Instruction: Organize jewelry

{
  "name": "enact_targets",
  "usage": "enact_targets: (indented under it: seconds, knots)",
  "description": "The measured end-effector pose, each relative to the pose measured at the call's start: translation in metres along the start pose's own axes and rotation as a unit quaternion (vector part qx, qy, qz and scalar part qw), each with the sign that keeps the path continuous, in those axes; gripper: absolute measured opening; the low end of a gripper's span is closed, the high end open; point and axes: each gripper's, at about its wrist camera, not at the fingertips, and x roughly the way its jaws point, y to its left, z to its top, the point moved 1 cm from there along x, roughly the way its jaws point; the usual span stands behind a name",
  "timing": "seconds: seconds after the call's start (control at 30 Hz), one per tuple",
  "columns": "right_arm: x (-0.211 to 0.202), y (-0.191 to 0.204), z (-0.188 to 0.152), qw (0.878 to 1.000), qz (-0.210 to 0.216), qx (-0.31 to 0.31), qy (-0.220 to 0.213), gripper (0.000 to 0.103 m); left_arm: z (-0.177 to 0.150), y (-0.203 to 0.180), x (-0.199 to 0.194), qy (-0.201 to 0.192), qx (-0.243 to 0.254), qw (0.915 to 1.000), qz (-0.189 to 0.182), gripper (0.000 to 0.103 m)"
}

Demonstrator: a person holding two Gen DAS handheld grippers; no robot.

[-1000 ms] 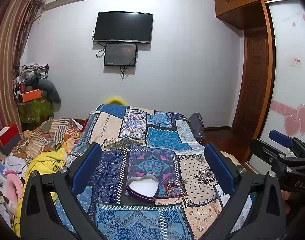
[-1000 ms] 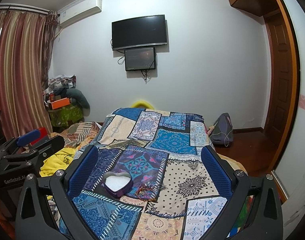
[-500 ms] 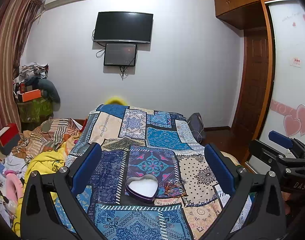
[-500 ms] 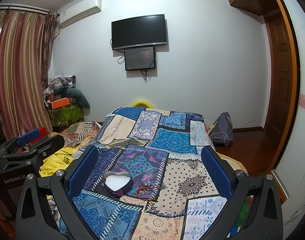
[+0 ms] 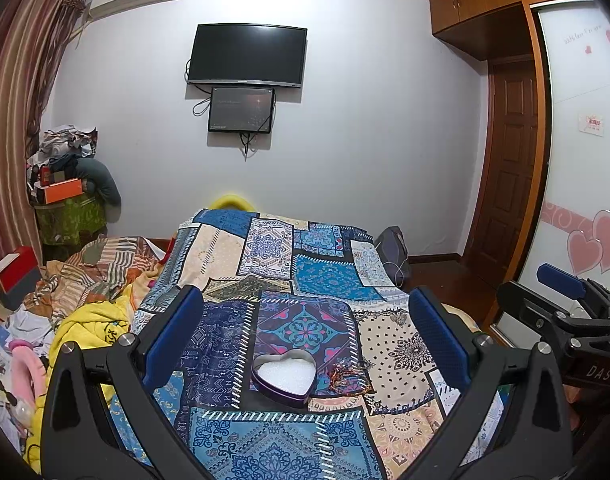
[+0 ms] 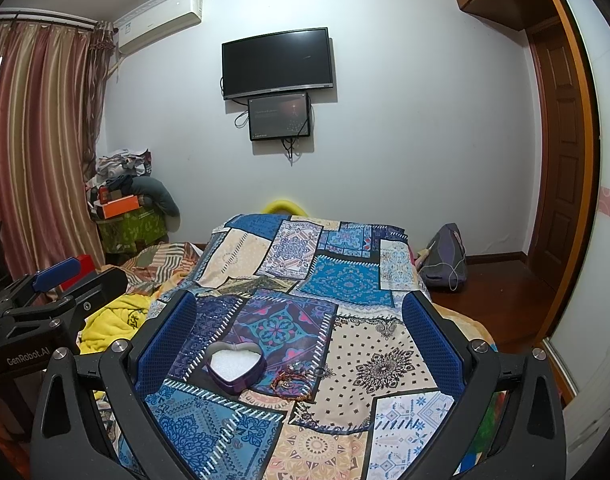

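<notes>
Purple heart tin (image 5: pixel 284 376) and jewelry (image 5: pixel 347 374) lie ahead between the wide-open, empty left gripper (image 5: pixel 305 336) and right gripper (image 6: pixel 301 334).

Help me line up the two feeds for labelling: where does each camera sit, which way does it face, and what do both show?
Left wrist: on the left gripper, facing along the bed to the TV wall; its open blue fingers frame the heart-shaped box, and the right gripper shows at right.
Right wrist: on the right gripper, facing likewise; the left gripper shows at left.
Shared: box, jewelry pile, patchwork bedspread, TV.
</notes>
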Motion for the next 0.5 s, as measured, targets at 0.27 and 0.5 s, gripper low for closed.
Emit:
enact_targets:
  seconds: [0.27,0.5]
  knots:
    - [0.004,-0.001,-0.001,1.0,-0.001,0.003,0.005,0.102,0.0,0.001,0.002,0.004,-0.002,1.0,0.002,0.103]
    - [0.014,-0.004,-0.007,1.0,-0.003,0.008,0.019,0.102,-0.003,0.004,0.011,0.013,-0.005,0.9999,0.007,0.103]
